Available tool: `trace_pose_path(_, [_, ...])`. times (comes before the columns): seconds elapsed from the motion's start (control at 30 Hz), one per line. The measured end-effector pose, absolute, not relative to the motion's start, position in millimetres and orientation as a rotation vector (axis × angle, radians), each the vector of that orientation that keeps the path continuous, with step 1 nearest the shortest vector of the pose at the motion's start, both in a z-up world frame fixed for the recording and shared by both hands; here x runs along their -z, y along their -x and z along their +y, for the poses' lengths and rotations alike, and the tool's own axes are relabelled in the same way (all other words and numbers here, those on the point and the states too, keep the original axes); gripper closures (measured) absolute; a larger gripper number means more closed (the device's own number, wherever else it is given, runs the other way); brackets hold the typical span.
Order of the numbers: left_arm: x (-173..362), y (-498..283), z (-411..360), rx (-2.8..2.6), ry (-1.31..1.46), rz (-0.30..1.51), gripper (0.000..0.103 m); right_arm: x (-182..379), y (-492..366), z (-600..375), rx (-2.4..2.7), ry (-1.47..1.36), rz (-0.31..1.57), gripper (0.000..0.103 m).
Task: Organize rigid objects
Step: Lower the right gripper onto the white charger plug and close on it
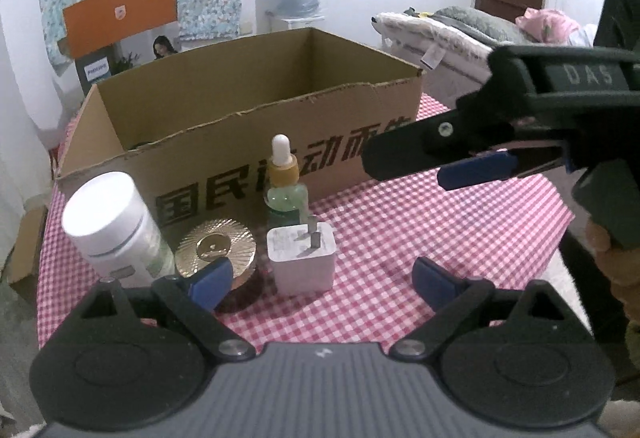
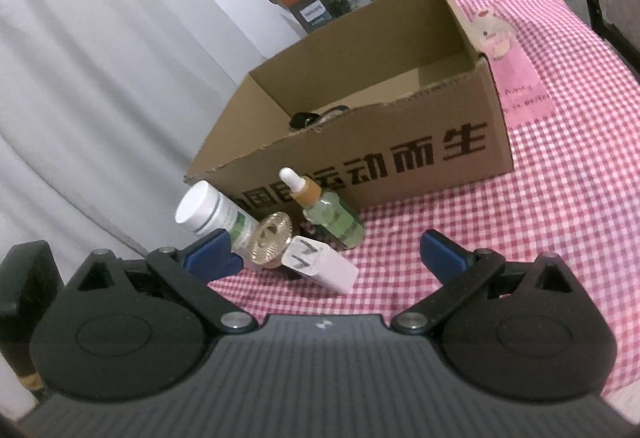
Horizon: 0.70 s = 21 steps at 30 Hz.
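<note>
1. Your left tool (image 1: 322, 280) hangs low over the bench with the red-and-white checked cloth (image 1: 420, 238), its blue-padded fingers (image 1: 210, 284) spread wide and holding nothing.
2. Between those fingers, slightly left of centre, stands the white cube-shaped plug adapter (image 1: 302, 258), prongs up, resting on the cloth and touching neither pad.
3. Just left of the adapter lies the round gold ridged lid (image 1: 216, 250), partly hidden behind your left finger pad.
4. Further left stands the white plastic bottle with a white cap (image 1: 114, 226), upright and close beside the gold lid.
5. Behind the adapter stands the green glass dropper bottle with an amber collar and white bulb (image 1: 285, 183), just in front of the box wall.
6. The open brown cardboard box with black printed characters (image 1: 360, 125) sits at the far side of the four items; from the right wrist view something dark lies inside near its left corner, too hidden to identify.
7. Your right tool (image 1: 404, 169) reaches in from the right, above the cloth and near the box front; its own view shows the fingers (image 2: 444, 252) released wide apart and empty.
8. A pink printed card (image 2: 516, 77) lies on the cloth just right of the box.
</note>
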<state>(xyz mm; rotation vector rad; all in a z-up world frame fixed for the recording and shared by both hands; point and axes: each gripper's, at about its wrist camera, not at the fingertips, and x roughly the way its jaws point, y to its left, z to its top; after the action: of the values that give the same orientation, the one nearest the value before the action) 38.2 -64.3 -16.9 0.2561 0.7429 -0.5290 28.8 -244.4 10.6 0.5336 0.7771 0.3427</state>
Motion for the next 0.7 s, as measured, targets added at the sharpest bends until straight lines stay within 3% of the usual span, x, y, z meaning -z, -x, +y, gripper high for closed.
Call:
trace_pose_path(0.2, [30, -42, -74, 0.528, -0.286, 0.733, 0.011, 3, -35, -246, -0.339, -0.556, 0.806, 0.016])
trace_pose_path(0.47, [42, -52, -81, 0.552, -0.293, 0.739, 0.016, 21, -56, -231, -0.387, -0.583, 0.872, 0.050])
trace_pose_path(0.7, [45, -57, -83, 0.561, -0.258, 0.749, 0.017, 31, -66, -223, -0.420, -0.604, 0.903, 0.058])
